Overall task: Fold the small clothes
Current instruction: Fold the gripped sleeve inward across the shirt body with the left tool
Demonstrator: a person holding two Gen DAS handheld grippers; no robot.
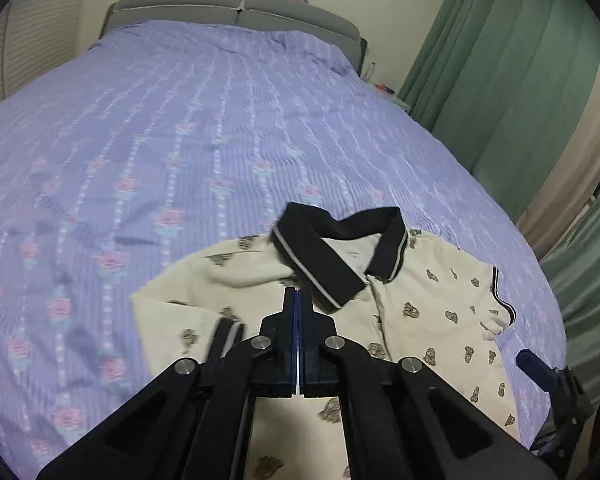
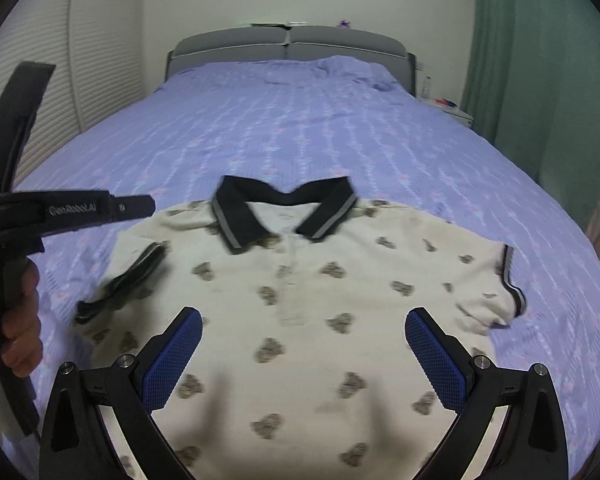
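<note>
A small cream polo shirt (image 2: pixel 300 300) with brown bear prints and a black collar (image 2: pixel 240 216) lies face up on the bed. Its left sleeve, with the black cuff (image 2: pixel 132 276), is turned in over the chest, while the other sleeve (image 2: pixel 496 300) lies spread out. My left gripper (image 1: pixel 297 300) is shut just short of the collar (image 1: pixel 324 256), above the shirt (image 1: pixel 440 320), and I see no cloth between its fingers. In the right wrist view the left gripper (image 2: pixel 150 204) hovers by the shirt's shoulder. My right gripper (image 2: pixel 304 360) is open wide over the chest, holding nothing.
A purple floral bedsheet (image 2: pixel 300 128) covers the bed up to the grey headboard (image 2: pixel 292 44). Green curtains (image 2: pixel 540 80) hang on the right beside a small bedside table (image 2: pixel 444 108). White slatted doors (image 2: pixel 100 60) stand on the left. A hand (image 2: pixel 20 320) grips the left tool's handle.
</note>
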